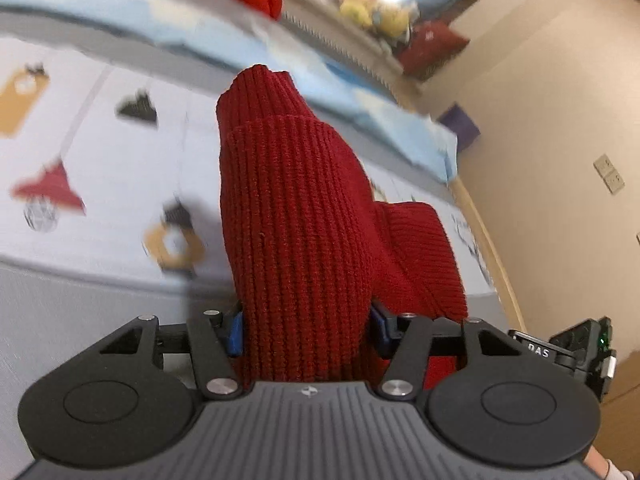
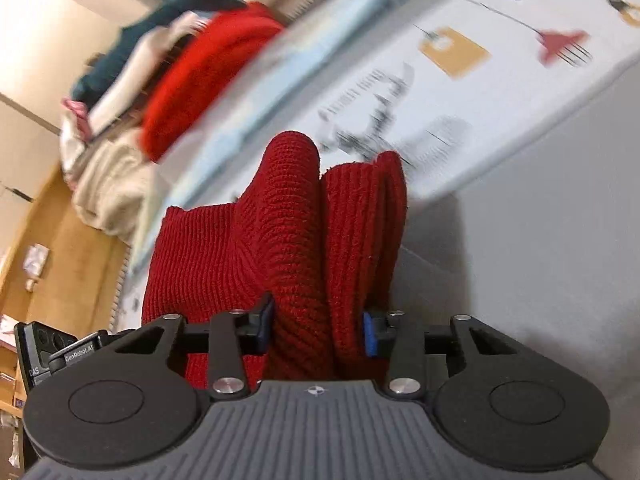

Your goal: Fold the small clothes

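A dark red ribbed knit garment (image 1: 296, 240) is clamped in both tools at once, bunched thickly between each pair of blue-padded fingers and held above a bed.

Left tool (image 1: 306, 330): its fingers (image 1: 236, 334) are pressed in against a tall roll of the knit that rises straight ahead of the camera, a cuff-like band folded over at its top. A second fold of the same garment drops away to the right. This view alone shows the beige wall (image 1: 560, 140) with its pale sockets, the yellow soft toys (image 1: 372, 10) and a red cushion (image 1: 434, 46) far off along the bed's edge, and the other tool's black body at the lower right.

Right tool (image 2: 318, 330): its fingers (image 2: 370, 334) grip two upright ridges of the knit (image 2: 296, 240) side by side, with more cloth spreading to the left. Only this view takes in the heap of other clothes (image 2: 132, 112) at the far left, among them a brighter red piece (image 2: 200, 76), cream and dark teal items, and a wooden door (image 2: 68, 248) below them.

Both views show the white bedsheet (image 1: 120, 152) printed with red, ochre and black shapes (image 2: 456, 54), and a pale blue cover (image 1: 224, 36) lying along its far side. The background is blurred in both.
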`<state>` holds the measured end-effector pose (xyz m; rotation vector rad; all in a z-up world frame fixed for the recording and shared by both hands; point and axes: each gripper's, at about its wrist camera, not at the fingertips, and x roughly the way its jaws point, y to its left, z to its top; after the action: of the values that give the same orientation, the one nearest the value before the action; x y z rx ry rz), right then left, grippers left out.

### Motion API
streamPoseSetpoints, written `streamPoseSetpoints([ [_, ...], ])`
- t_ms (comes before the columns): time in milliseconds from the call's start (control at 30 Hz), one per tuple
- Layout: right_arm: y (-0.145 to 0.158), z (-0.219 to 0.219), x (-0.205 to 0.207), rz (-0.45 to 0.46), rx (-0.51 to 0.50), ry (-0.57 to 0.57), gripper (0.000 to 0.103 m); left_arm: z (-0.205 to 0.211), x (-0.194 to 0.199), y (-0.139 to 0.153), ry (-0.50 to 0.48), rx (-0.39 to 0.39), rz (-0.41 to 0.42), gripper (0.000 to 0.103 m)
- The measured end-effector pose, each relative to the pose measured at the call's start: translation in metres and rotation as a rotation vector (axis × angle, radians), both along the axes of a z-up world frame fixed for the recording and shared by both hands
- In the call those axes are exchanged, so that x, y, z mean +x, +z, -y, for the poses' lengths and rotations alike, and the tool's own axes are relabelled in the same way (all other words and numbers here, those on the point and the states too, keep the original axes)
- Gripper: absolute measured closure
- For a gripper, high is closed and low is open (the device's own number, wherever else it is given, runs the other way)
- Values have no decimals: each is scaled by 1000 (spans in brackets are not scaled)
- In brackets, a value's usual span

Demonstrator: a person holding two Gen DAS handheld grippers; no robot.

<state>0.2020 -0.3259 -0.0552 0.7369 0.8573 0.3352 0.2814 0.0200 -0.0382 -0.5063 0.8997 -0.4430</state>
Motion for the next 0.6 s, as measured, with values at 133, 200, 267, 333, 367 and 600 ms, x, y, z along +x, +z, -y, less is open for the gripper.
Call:
streamPoseSetpoints([
  [133,18,-28,14,115,7,-16,62,-27,12,15,63,0,49,41],
  [200,25,-43,23,167,-6,-21,62,-41,17,20,94,3,74,38],
  [267,28,-57,33,196,-12,-31,62,-53,22,23,129,11,84,31],
  [333,26,-69,45,174,-47,-34,55,-71,23,22,206,42,92,22],
  [367,23,-74,51,143,-76,-36,51,-78,23,20,234,47,85,22],
  [600,18,-66,53,54,-177,-41,44,-101,18,15,188,38,-38,22],
])
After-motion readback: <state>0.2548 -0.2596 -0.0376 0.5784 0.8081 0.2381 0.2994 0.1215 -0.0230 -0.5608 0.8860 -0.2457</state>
